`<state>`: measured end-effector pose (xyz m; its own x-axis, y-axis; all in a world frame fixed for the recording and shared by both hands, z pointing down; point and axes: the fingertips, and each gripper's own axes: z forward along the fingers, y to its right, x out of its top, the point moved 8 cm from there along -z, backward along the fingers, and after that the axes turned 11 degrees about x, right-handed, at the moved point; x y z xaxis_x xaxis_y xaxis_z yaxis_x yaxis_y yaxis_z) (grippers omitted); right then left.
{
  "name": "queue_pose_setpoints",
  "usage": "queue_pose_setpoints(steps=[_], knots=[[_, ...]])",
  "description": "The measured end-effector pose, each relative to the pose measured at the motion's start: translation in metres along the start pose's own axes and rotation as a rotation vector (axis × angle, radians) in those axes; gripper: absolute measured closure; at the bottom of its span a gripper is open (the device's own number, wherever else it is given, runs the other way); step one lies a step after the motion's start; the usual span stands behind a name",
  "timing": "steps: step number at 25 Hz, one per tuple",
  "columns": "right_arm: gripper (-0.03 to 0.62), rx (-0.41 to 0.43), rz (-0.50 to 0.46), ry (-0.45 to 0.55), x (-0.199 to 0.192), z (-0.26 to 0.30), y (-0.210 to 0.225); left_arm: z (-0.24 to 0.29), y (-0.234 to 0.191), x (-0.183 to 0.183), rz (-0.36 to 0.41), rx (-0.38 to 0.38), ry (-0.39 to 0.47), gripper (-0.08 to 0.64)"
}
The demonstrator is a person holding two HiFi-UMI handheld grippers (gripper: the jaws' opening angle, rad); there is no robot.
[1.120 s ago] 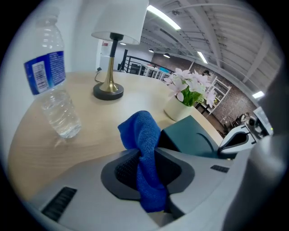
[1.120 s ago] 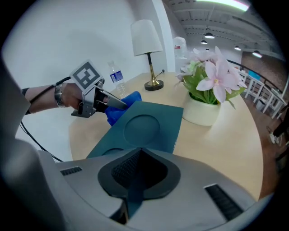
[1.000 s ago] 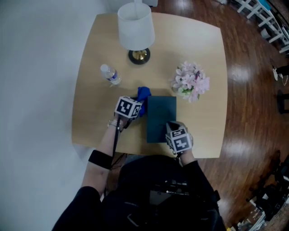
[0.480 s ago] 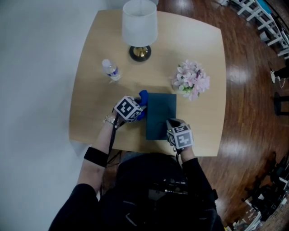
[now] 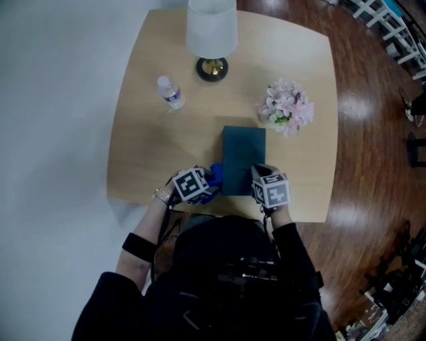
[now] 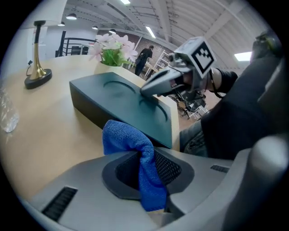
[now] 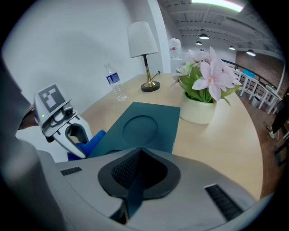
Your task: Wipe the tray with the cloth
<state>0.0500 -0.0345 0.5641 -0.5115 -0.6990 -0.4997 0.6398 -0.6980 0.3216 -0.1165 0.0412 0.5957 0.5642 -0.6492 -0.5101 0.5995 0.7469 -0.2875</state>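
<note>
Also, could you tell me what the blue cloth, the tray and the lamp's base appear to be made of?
Cloth: looks like microfibre, with a fuzzy, finely looped nap; matte.
Tray: probably moulded plastic, dark teal, smooth satin surface with round recesses.
Lamp base: likely metal, a dark foot under a stem with a golden, brass-like shine.

Warehouse-like hall: truss ceiling (image 6: 180,18), strip lights (image 7: 212,3), wood floor (image 5: 373,133), lamp (image 5: 212,26) on table (image 5: 146,146)

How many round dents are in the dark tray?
2. One round dent sits in the middle of the tray, the other at its near end, partly hidden by the right gripper.
</note>
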Motion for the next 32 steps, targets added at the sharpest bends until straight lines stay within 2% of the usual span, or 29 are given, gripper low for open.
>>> queue_pose_setpoints(steps=[3,8,14,16,20,23,26,32], knots=[[0.583,0.0,0.005,0.009,-0.001,0.002,0.0,0.004,0.025,-0.019,0.003,-0.028,-0.03,0.471],[0.583,-0.006,0.003,0.01,-0.003,0.003,-0.001,0.005,0.04,-0.032,-0.037,-0.072,-0.018,0.471],[0.583,0.002,0.008,0.009,-0.002,0.002,-0.001,-0.005,0.034,-0.042,-0.02,-0.15,-0.085,0.471],[0.583,0.0,-0.002,0.01,-0.002,0.001,-0.001,-0.013,0.004,-0.04,-0.049,-0.083,-0.077,0.471],[0.583,0.007,-0.011,0.01,-0.002,0.002,0.0,-0.029,-0.08,0.0,-0.157,0.158,0.04,0.471],[0.583,0.017,0.001,0.005,-0.004,0.003,-0.001,-0.022,-0.127,0.028,-0.17,0.26,0.043,0.471],[0.583,0.025,-0.002,0.005,-0.005,0.003,-0.001,-0.001,-0.148,0.042,-0.134,0.273,-0.01,0.471],[0.583,0.025,-0.022,0.012,0.004,-0.003,-0.005,0.016,-0.134,0.051,-0.06,0.157,-0.049,0.471]])
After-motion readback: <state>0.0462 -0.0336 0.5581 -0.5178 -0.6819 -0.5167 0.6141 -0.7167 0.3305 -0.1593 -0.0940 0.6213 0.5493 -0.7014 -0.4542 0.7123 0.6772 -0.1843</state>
